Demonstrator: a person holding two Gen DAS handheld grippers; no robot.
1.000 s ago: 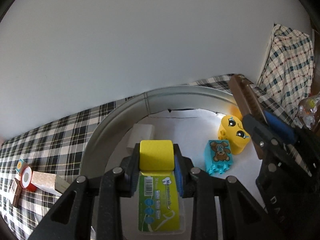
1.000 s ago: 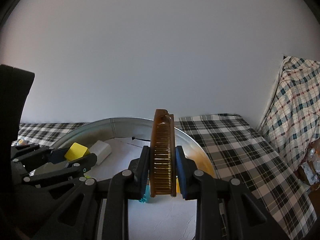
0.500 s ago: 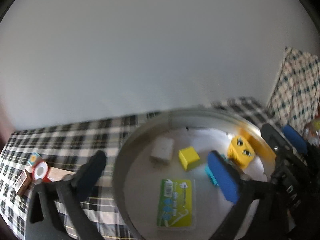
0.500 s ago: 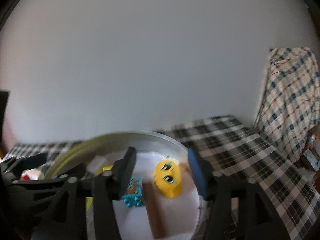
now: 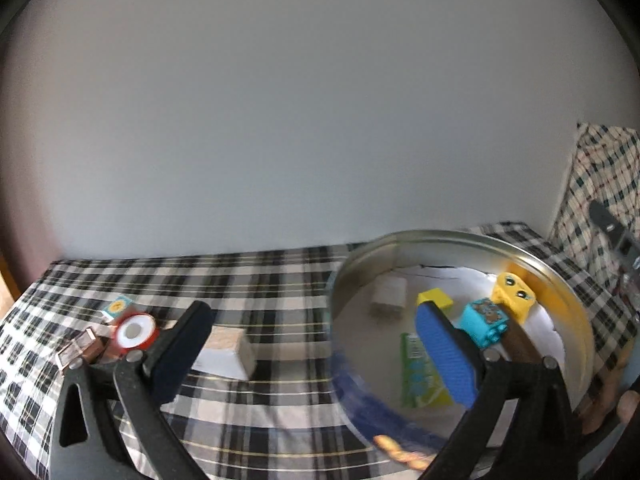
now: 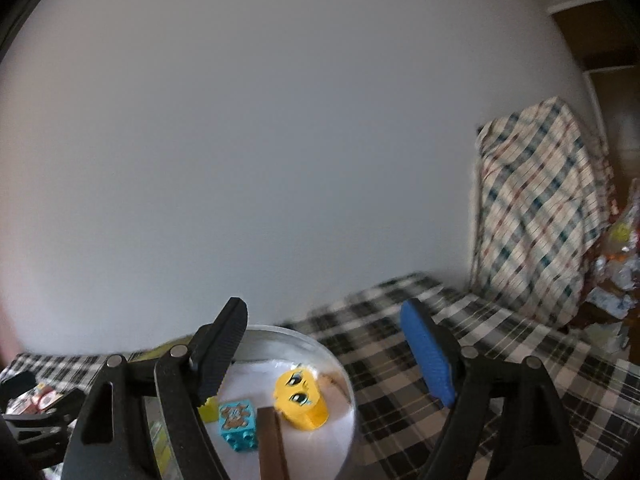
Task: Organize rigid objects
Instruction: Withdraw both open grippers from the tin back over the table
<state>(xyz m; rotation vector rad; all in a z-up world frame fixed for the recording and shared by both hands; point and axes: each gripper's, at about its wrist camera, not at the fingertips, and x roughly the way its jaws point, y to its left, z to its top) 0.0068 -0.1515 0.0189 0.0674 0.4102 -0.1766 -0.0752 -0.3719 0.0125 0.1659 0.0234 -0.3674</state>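
both grippers are empty: the left gripper has its fingers spread wide, and the right gripper has just been opening, nothing between its fingers. the round tin at the right end of the checked bed holds the comb, yellow block and face brick. left to collect near the bed's left edge: a tape roll and a pale wooden block, light, stiff, best pinched across flat sides. motion blur hides the small items beside the roll.

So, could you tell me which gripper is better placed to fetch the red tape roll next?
Left, probably. The open left gripper faces the red tape roll on the plaid cloth; the open right gripper faces the tin.
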